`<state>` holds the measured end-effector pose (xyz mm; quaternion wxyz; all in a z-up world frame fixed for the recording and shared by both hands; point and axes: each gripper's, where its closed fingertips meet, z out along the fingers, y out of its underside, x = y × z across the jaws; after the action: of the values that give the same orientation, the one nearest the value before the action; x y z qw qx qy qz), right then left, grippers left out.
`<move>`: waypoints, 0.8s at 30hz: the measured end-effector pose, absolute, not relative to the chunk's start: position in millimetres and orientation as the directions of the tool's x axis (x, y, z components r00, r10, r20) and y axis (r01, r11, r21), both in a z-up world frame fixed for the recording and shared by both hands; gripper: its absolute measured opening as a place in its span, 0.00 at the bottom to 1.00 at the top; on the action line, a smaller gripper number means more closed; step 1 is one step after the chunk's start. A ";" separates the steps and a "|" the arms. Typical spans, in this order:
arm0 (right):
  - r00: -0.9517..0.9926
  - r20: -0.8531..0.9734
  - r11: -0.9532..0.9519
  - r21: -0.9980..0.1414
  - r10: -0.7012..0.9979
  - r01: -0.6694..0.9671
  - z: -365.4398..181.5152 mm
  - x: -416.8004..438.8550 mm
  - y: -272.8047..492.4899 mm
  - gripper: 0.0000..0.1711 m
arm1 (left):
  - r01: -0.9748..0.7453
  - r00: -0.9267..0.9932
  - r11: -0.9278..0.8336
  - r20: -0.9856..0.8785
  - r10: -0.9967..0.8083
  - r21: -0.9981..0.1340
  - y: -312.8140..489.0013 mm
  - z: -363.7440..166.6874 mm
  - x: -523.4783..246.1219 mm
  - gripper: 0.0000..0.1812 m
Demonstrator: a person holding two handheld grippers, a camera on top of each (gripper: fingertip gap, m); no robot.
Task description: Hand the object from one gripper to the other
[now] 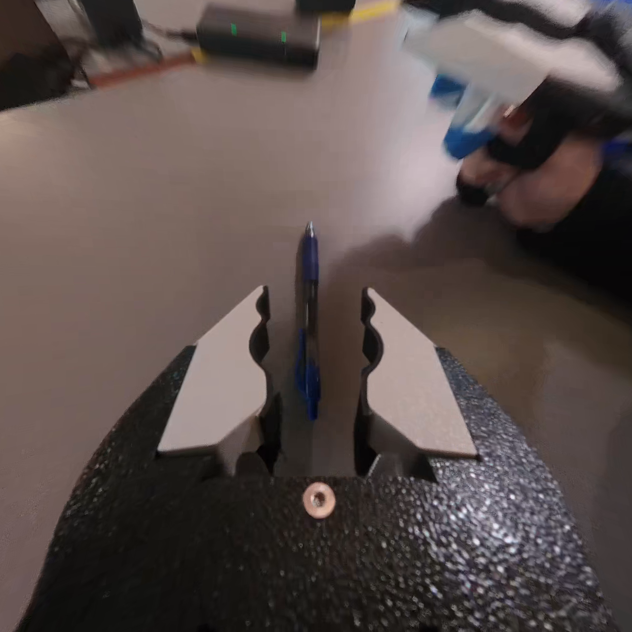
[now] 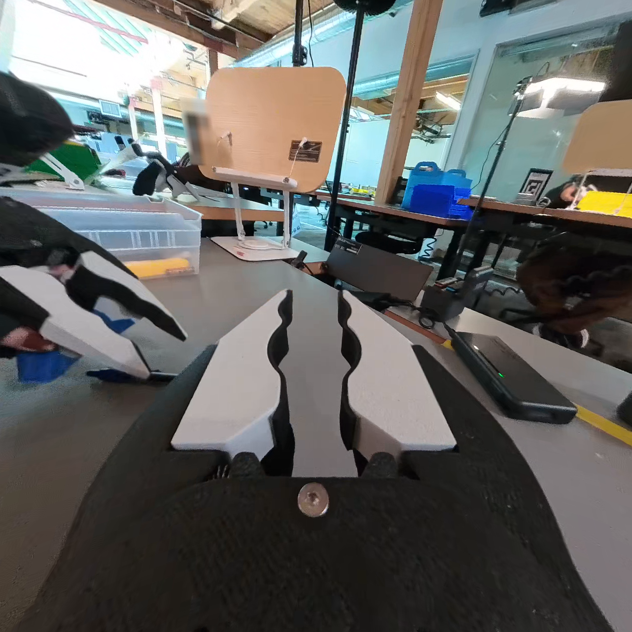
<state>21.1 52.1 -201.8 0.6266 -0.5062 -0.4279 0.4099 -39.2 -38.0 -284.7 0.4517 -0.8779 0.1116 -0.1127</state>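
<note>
One blue pen (image 1: 308, 318) lies on grey table (image 1: 136, 205), between the spread fingers of left gripper (image 1: 314, 297), untouched. Right gripper (image 2: 314, 297) nearby, jaws apart, empty. One black power bank (image 2: 513, 376) beside it.

A grey table (image 1: 143, 205) carried a blue pen (image 1: 308, 307) at centre, a black box (image 1: 260, 41) at 12 o'clock; a clear bin (image 2: 136, 229) and white stand base (image 2: 254, 248) also lay on it.
</note>
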 end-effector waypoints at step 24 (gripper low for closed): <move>-0.067 0.843 0.836 -0.513 0.533 0.194 -254.5 -15.0 -22.6 0.19 | -0.269 0.905 -0.605 0.017 -0.424 -0.749 -47.5 -263.3 -18.2 0.05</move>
<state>-15.0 -22.6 -254.5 0.6346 -0.2531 -0.7179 0.1338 -18.2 -47.5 -263.3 0.3996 -0.8905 0.1946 -0.0970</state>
